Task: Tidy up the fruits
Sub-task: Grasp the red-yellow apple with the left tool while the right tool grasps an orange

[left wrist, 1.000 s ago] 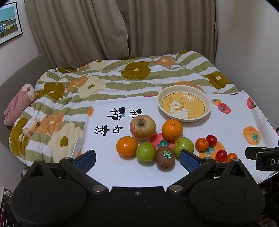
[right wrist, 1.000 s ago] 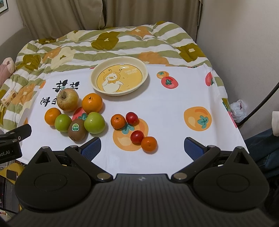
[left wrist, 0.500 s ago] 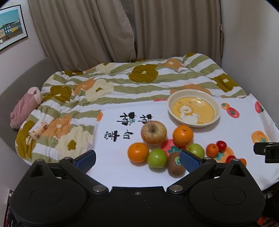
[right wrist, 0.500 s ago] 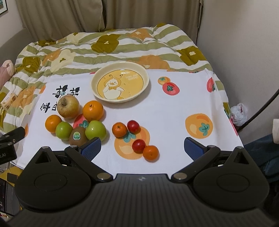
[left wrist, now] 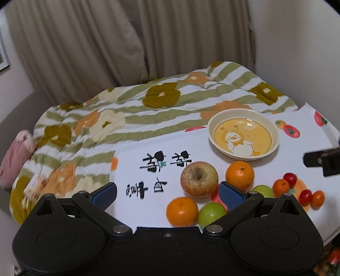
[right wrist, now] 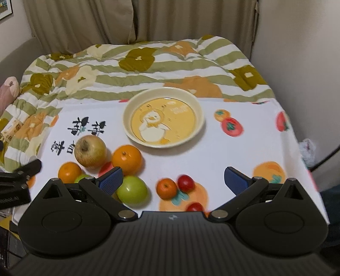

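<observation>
Above the fruit, our left gripper point(left wrist: 167, 192) and right gripper point(right wrist: 173, 177) gape empty; we should straddle the apple point(right wrist: 90, 150) squarely, then carry it to the plate point(right wrist: 131, 106).

Beyond my white printed cloth point(right wrist: 212, 152) lies a quilt point(right wrist: 148, 70), striped green and white with olive and orange flowers. Behind the quilt, beige curtains point(left wrist: 106, 42) hang in folds. At the quilt's left edge, a pink plush thing point(left wrist: 14, 157) against a grey padded side point(left wrist: 19, 106). Near the quilt's front left corner, a small printed packet point(right wrist: 10, 129), blurred. Right of the cloth, low by the wall, a crumpled plastic bag point(right wrist: 308, 150). Picture frame corner point(right wrist: 5, 9) left of the curtains.
</observation>
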`<state>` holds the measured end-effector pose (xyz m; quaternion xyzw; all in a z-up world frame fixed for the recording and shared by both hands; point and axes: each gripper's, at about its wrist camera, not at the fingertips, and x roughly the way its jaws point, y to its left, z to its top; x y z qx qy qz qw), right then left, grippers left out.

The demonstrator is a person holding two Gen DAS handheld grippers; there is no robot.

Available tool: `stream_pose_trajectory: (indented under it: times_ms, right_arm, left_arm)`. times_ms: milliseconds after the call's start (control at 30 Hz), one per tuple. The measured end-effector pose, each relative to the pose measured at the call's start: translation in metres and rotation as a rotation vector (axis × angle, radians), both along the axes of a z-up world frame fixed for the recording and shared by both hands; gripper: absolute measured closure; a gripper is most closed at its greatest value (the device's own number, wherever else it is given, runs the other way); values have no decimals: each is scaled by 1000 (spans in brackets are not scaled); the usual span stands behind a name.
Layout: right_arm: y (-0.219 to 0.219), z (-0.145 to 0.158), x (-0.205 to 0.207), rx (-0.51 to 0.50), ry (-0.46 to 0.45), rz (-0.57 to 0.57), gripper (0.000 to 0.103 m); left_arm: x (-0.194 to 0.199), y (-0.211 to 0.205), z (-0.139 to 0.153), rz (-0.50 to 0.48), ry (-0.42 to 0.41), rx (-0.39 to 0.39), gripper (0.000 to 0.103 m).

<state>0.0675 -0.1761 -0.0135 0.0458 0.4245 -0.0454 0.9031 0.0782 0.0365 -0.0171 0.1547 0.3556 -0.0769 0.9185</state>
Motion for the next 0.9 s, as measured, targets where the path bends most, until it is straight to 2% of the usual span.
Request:
stream_pose_trajectory:
  times_ms: [167, 400, 667, 900]
  right_arm:
    - [11, -22, 27, 17, -25, 23, 0]
    - [19, -53, 54, 47, -30, 41, 0]
    - [26, -81, 74, 95, 0, 72, 0]
    - [37, -98, 90, 149, 30, 80, 0]
  left_arm:
    - [23, -2, -23, -112, -13, 20, 0]
    - [54, -14, -57, -258, 16, 32, 0]
    - [77, -28, -91, -340, 76, 50, 4]
    - [87, -31, -107, -358, 108, 66, 6]
